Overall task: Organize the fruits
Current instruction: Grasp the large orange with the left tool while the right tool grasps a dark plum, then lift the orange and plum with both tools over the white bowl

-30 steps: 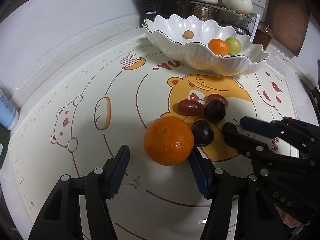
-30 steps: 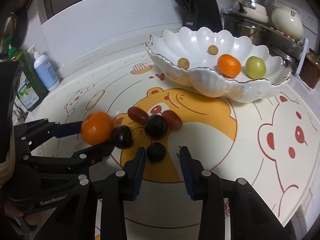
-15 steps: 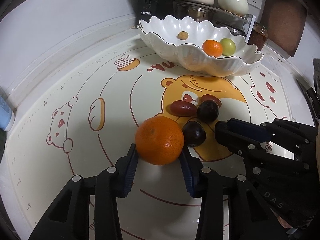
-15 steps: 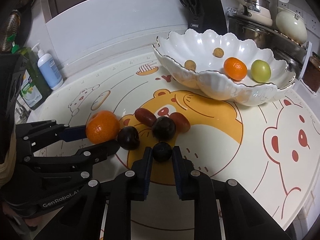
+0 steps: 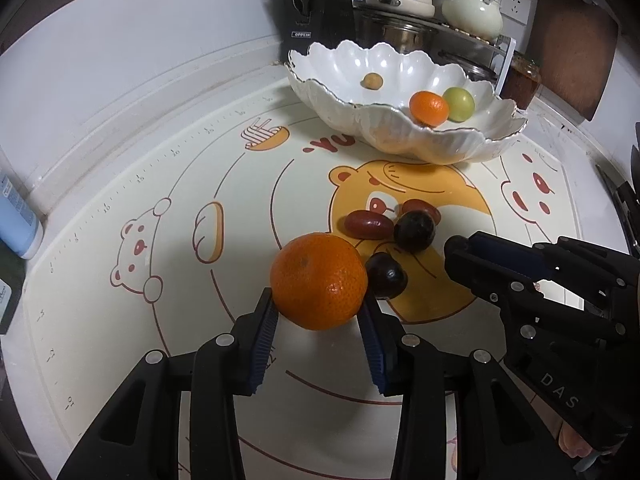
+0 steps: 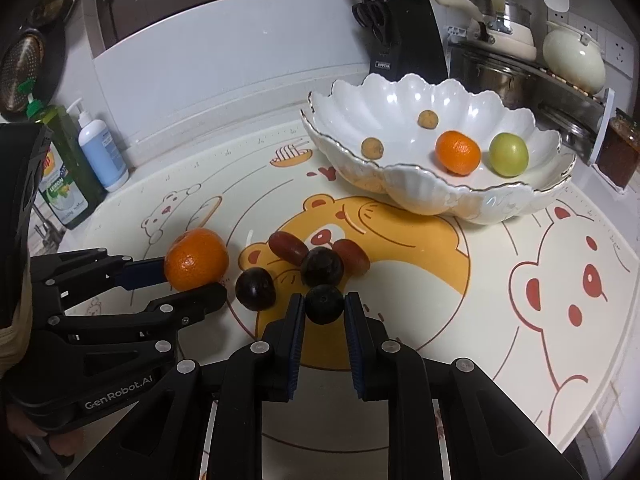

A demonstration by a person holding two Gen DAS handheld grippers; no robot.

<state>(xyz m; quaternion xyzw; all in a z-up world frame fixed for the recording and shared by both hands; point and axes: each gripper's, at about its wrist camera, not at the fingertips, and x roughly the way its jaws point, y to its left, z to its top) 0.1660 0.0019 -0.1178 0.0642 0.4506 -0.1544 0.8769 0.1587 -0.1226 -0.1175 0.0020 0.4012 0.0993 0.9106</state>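
Note:
My left gripper (image 5: 318, 312) is shut on a large orange (image 5: 319, 281) on the bear-print mat (image 5: 160, 184); the same orange (image 6: 196, 259) shows at the left of the right wrist view. My right gripper (image 6: 324, 312) is shut on a small dark plum (image 6: 324, 304). Two more dark plums (image 6: 255, 289) (image 6: 322, 266) and two red oblong fruits (image 6: 286, 247) (image 6: 352, 256) lie just beyond on the mat. The white scalloped bowl (image 6: 440, 196) at the back holds a small orange (image 6: 457, 152), a green fruit (image 6: 508, 154) and two small brown fruits (image 6: 372, 148).
A black knife block (image 6: 404, 36) stands against the white wall behind the bowl. Pots and a kettle (image 6: 572, 60) sit on a rack at the right. Soap bottles (image 6: 96, 152) stand at the mat's left edge. A hand (image 6: 24, 428) holds the left gripper's body.
Both grippers went from open around their fruit to shut on it: the left on the large orange, the right on the small dark plum. Neither hand has shifted much.

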